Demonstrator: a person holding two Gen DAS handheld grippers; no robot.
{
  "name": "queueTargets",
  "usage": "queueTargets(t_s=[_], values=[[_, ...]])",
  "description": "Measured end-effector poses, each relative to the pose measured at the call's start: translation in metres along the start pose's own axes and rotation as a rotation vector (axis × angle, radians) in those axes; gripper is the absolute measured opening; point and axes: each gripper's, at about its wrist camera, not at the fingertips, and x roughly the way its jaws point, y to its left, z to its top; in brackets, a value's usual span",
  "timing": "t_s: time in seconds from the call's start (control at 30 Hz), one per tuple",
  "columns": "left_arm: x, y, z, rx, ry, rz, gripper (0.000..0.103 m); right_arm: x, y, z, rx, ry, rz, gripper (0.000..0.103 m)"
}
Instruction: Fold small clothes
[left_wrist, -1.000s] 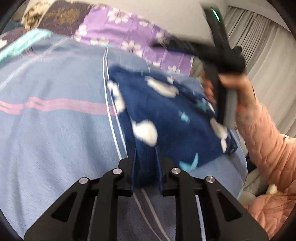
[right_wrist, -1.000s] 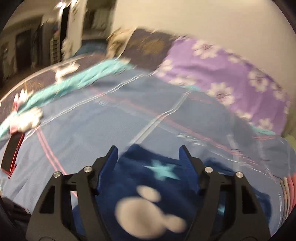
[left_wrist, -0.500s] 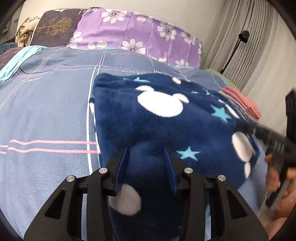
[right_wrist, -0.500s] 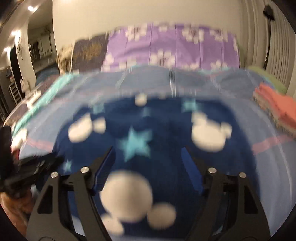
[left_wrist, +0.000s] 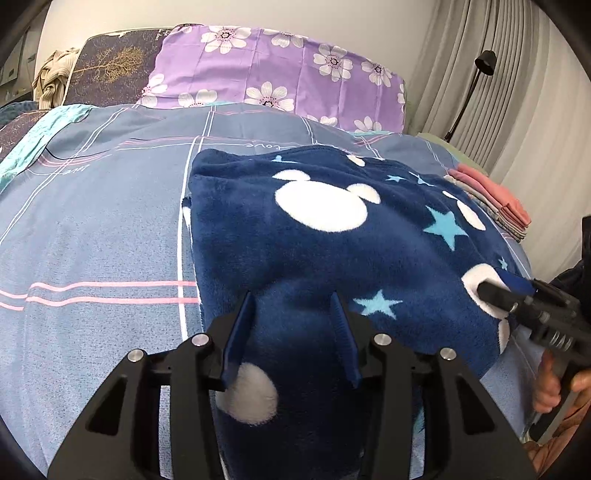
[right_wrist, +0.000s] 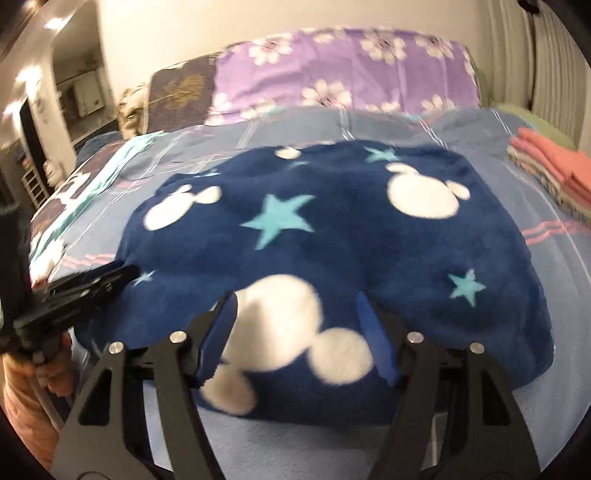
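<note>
A navy fleece (left_wrist: 332, 251) w/ white mouse heads and teal stars is spread on the blue bedspread (left_wrist: 96, 221), roughly mid-bed, its near edge hanging toward both cams. The left gripper (left_wrist: 291, 332) is seen w/ fingers set wide apart, and a bunched ridge of fleece is sat between them; the pads aren't pressed into it, so nothing's actually pinched. Same story for the right gripper (right_wrist: 299, 328): fingers spread wide, near edge of the fleece (right_wrist: 332, 229) lying between them, not clamped. In the left cam the right gripper (left_wrist: 532, 310) is seen at the fleece's right edge, tip touching the fabric. In the right cam the left gripper (right_wrist: 85, 284) is seen at the left edge. A folded stack (left_wrist: 491, 199) (pink on top) is parked on the bed's right side, apart from the fleece. Purple floral pillows (left_wrist: 280, 74) are lined up at the headboard.
</note>
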Motion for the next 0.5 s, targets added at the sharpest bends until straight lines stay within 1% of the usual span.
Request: queueTargets(t_s=[0.03,0.07,0.1,0.17,0.2,0.23,0.27,0.3,0.33,0.37,0.4,0.43,0.47,0.5], values=[[0.000,0.000,0.000,0.002,-0.001,-0.001,0.045,0.013,-0.003,-0.007,0.025,0.046,0.002,0.068],[0.000,-0.001,0.000,0.006,-0.001,0.000,0.046,0.014,-0.005,-0.010,0.044,0.044,0.004,0.068],[0.000,-0.002,0.000,0.012,-0.004,0.006,0.046,0.011,-0.003,-0.010,0.037,0.039,-0.007,0.068],[0.000,-0.003,-0.001,0.016,-0.006,0.010,0.046,0.009,0.001,-0.005,0.022,0.059,-0.016,0.067],[0.001,-0.003,-0.001,0.014,-0.006,0.008,0.046,0.005,0.000,-0.001,0.031,0.058,-0.011,0.062],[0.001,-0.002,-0.001,0.010,-0.006,0.004,0.046,0.002,-0.001,0.004,0.034,0.043,-0.011,0.058],[0.000,-0.001,-0.001,0.007,-0.007,0.001,0.046,-0.005,0.000,0.013,0.027,0.007,-0.013,0.045],[0.000,0.000,-0.001,0.005,-0.007,-0.003,0.046,-0.012,0.002,0.025,0.007,-0.050,-0.015,0.037],[0.000,0.001,-0.001,0.003,-0.007,-0.006,0.046,-0.014,0.003,0.038,-0.004,-0.103,-0.017,0.037],[0.000,0.000,-0.001,0.003,-0.006,-0.007,0.047,-0.010,0.001,0.047,0.007,-0.117,-0.009,0.037],[0.000,0.000,-0.001,0.004,-0.006,-0.005,0.047,-0.002,-0.002,0.055,0.032,-0.102,0.010,0.038],[0.000,-0.002,-0.002,0.007,-0.007,-0.001,0.047,0.011,-0.006,0.060,0.066,-0.052,0.042,0.040],[0.000,-0.003,-0.002,0.009,-0.008,0.002,0.047,0.040,-0.011,0.061,0.098,0.064,0.068,0.045],[0.000,-0.003,-0.002,0.011,-0.009,0.003,0.047,0.060,-0.014,0.058,0.107,0.127,0.056,0.046]])
